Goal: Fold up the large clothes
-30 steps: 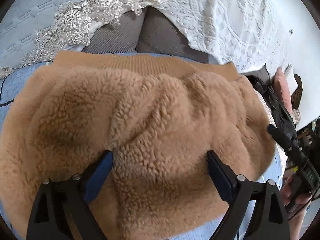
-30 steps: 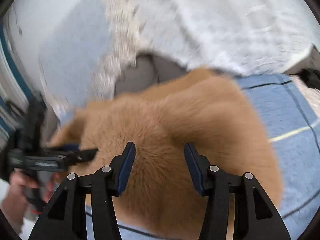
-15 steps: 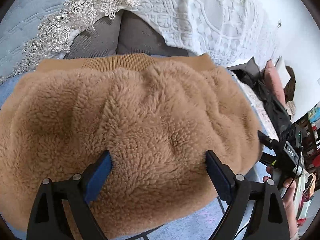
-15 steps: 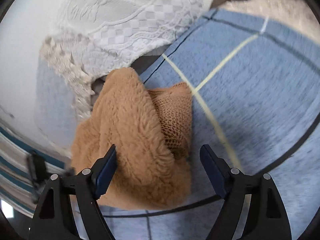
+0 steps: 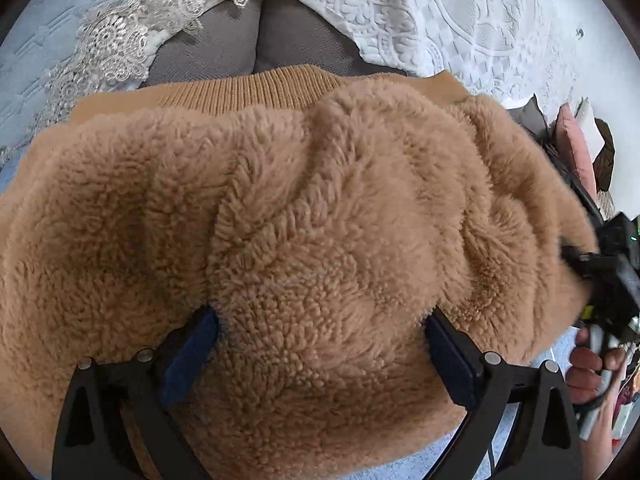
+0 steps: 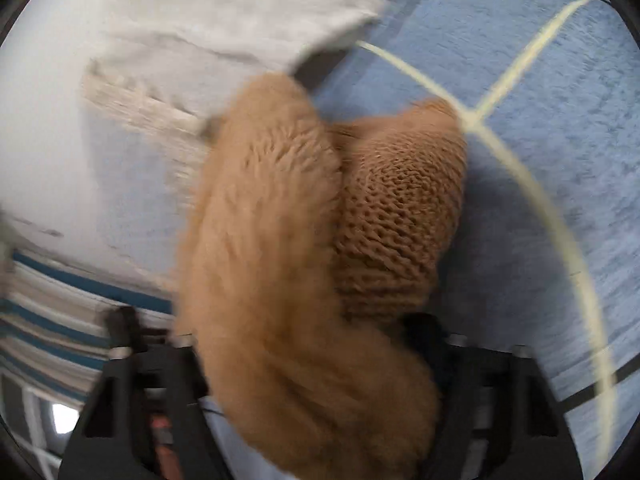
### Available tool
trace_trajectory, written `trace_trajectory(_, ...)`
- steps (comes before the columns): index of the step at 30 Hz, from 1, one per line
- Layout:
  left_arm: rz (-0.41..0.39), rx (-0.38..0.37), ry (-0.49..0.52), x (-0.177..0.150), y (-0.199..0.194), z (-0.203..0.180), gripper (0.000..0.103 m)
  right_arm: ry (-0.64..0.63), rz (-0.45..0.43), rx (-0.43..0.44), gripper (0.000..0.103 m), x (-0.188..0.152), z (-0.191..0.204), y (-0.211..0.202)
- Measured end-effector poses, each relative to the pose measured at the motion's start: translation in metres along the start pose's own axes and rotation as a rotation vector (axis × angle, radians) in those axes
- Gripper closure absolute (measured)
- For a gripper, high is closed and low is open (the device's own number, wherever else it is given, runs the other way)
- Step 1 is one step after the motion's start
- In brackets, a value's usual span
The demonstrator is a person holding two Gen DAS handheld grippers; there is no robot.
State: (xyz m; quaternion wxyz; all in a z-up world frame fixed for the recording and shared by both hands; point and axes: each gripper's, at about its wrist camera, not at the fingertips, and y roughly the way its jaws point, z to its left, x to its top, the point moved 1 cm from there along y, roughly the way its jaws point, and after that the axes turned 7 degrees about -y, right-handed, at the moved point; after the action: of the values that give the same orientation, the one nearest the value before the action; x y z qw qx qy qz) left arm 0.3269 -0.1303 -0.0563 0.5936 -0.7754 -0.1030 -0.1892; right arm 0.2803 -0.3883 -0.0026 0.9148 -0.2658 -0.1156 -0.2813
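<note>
A big fuzzy brown sweater (image 5: 304, 240) lies bunched up on a blue blanket (image 6: 560, 160) on the bed. Its ribbed knit band (image 5: 248, 90) sits at the far edge, close to a grey cushion (image 5: 240, 44) and a white lace cover (image 5: 440, 16).

The left gripper (image 5: 320, 348) points down into the fluffy pile. Its jaws stand very wide and are opening. The fuzz bulges up between them, but the pads do not look like they squeeze it.

The right gripper (image 6: 316, 364) comes in low at the side end of the sweater. A thick fold of fuzzy cloth sits between its jaws, and they are closing on it. The picture is blurry there, so it is hard to tell if the pads press the cloth yet. To me they look not quite tight. Next to the fuzzy fold, the knit inside (image 6: 400, 208) of the sweater shows. In the left view the right gripper (image 5: 608, 280) and the person's hand (image 5: 592, 364) show at the sweater's right edge.

I think this is the middle of a fold. One hand lets go and the other takes a new hold on the side.

Next, the right jaws need to pinch the whole thick fold, not only the loose fluff. Then that side can be lifted and laid over the middle. The left one should get clear or press the pile flat, so the sweater does not slide.
</note>
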Motion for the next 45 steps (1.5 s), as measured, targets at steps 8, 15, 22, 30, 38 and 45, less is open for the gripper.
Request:
trace_trajectory(8,-0.002,-0.037,-0.067,-0.008,-0.008,0.018,0.003,-0.424,0.005,-0.052,0.048,-0.024,0.129,0.009)
trace_trajectory(15,-0.007,-0.165,-0.141,-0.025,-0.029,0.06,0.013,-0.754,0.025,-0.11,0.048,-0.067,0.216,0.033)
trace_trajectory(22,-0.029,-0.344,-0.234,-0.07,-0.074,0.108,0.022,-1.026,0.109,-0.189,0.048,-0.112,0.28,0.079)
trace_trajectory(30,-0.234,-0.221,-0.313,-0.113,-0.175,0.197,0.021,-1.188,0.198,-0.25,0.048,-0.154,0.311,0.148)
trace_trajectory(38,-0.345,-0.165,-0.305,-0.082,-0.241,0.245,0.019,-1.356,0.261,-0.329,0.048,-0.222,0.322,0.233)
trace_trajectory(45,-0.317,-0.183,-0.122,-0.026,-0.245,0.203,0.019,-1.39,0.237,-0.408,0.044,-0.233,0.316,0.246)
